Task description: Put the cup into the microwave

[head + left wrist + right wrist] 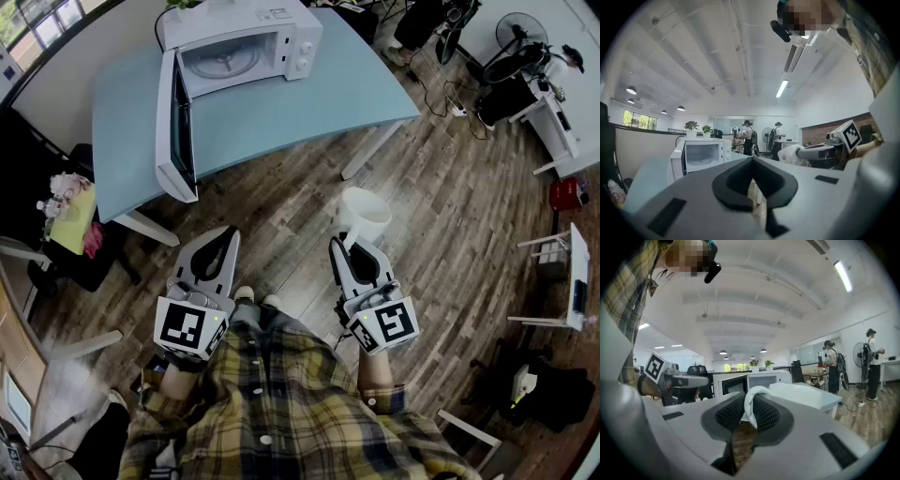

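White cup (364, 214) with a loop handle, head view: it is held over the wood-plank floor (441, 187), near the front edge of the pale blue table (281, 112) and well apart from the white microwave oven (253, 42). The oven stands on the table's far part. Its door (176, 131) is swung fully open to the left, and the turntable shows inside. Print on the control panel is too small to read. The right gripper (354, 246) points level with its jaws closed on the cup's handle. The left gripper (228, 234) is beside it over the floor, jaw tips together. Each carries a marker cube (190, 328) with a black-and-white square code and no legible lettering. A yellow plaid shirt (281, 403) fills the lower frame.

Left gripper view: the black pads meet at the tips and nothing is between them. The open oven lies ahead to the left. Two potted plants (691, 125) stand behind it, and two standing people (749, 138) and a pedestal fan (767, 136) are farther back.

Right gripper view: the ribbed pads press on both sides of the white handle loop. The table and the oven are beyond.
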Available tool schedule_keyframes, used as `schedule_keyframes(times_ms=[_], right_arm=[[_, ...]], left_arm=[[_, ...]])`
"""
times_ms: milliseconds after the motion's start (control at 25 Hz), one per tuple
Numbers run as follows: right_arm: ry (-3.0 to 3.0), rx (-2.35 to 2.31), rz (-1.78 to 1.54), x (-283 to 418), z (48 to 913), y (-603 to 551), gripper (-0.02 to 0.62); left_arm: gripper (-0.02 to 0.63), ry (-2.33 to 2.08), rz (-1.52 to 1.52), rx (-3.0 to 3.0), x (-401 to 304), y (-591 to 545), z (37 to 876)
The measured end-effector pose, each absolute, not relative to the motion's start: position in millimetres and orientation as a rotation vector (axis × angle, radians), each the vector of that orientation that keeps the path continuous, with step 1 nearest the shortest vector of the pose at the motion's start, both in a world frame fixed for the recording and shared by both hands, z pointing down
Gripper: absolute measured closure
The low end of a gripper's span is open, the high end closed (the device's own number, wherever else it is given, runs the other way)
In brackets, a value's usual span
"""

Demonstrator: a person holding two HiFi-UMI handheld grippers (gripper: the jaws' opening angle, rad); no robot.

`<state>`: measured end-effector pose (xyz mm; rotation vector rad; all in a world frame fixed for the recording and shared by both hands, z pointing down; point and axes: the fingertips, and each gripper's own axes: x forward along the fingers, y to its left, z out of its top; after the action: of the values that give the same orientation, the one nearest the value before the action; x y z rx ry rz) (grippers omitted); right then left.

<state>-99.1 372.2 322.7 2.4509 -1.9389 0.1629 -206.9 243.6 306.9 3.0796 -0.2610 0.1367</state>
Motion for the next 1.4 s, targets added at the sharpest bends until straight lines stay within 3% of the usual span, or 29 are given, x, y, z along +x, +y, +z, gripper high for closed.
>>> schedule_keyframes(times_ms=[680, 1400], right_arm=[[-1.948, 2.522, 0.231, -72, 335, 402, 0.538], [-1.999, 2.503, 0.218, 22, 326, 272, 0.537]], left_arm=[[0.614, -0.285, 0.176, 3.072, -180, 255, 319], [0.614, -0.270, 0.142, 3.079, -73, 135, 313]])
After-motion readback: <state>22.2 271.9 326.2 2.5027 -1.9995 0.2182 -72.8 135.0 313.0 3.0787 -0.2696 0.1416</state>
